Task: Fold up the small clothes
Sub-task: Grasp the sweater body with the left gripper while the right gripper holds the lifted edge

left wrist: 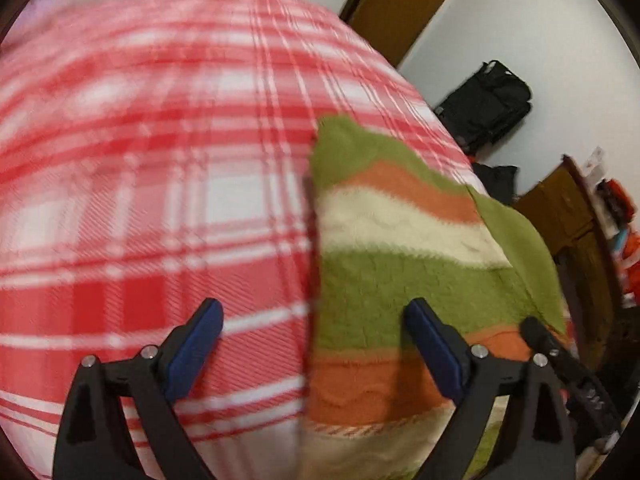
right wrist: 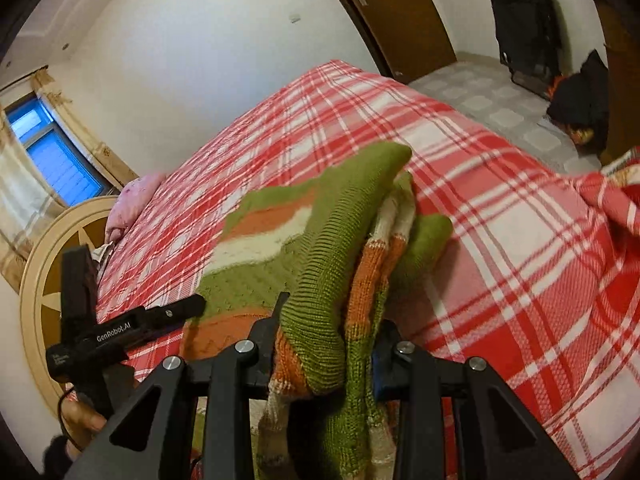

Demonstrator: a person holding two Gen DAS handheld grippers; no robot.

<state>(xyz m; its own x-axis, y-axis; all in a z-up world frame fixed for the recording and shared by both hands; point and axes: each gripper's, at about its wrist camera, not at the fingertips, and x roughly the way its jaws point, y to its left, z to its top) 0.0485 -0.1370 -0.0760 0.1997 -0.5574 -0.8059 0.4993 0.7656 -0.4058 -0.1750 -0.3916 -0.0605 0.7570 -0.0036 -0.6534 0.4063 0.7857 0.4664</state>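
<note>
A small knitted sweater (left wrist: 396, 248) with green, orange and cream stripes lies on a bed with a red and white plaid blanket (left wrist: 140, 160). My left gripper (left wrist: 316, 320) is open and empty, its blue-padded fingers spread over the sweater's left edge. In the right wrist view, my right gripper (right wrist: 328, 336) is shut on a bunched part of the sweater (right wrist: 332, 240), with a green ribbed sleeve draped over its fingers and lifted above the blanket (right wrist: 500, 216). The left gripper's body (right wrist: 132, 320) shows at the left of that view.
A brown door (right wrist: 392, 12) and black bags (right wrist: 520, 20) stand by the far wall. A round headboard (right wrist: 52, 264), a pink pillow (right wrist: 132, 204) and a window (right wrist: 48, 148) are at the left. A wooden cabinet (left wrist: 568, 216) stands to the right of the bed.
</note>
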